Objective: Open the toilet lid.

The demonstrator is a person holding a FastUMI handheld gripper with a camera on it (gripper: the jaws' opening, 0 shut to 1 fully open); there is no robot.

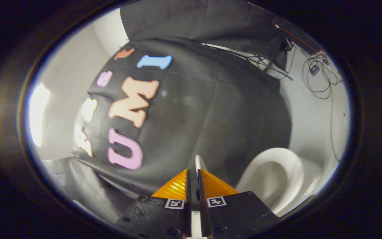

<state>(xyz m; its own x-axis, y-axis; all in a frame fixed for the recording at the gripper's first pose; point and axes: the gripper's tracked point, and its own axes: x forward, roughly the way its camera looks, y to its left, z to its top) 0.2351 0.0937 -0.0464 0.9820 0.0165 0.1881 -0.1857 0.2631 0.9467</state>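
My gripper (193, 171) has its two fingers drawn close together on a thin white edge, the toilet lid (199, 163). That edge pokes out just beyond the fingertips and shows again low in the gap between the fingers. To the right of the fingers lies the white toilet seat ring (292, 166) with the bowl (270, 179) uncovered beneath it. The lid is lifted off the seat and I see it edge-on. The whole scene appears tilted.
The booth's black cloth wall (211, 116) hangs straight ahead beyond the fingers. A white wall (313, 122) behind the toilet carries loose cables (320, 76) high up. A bright light patch (38, 113) shows on the wall far to the left.
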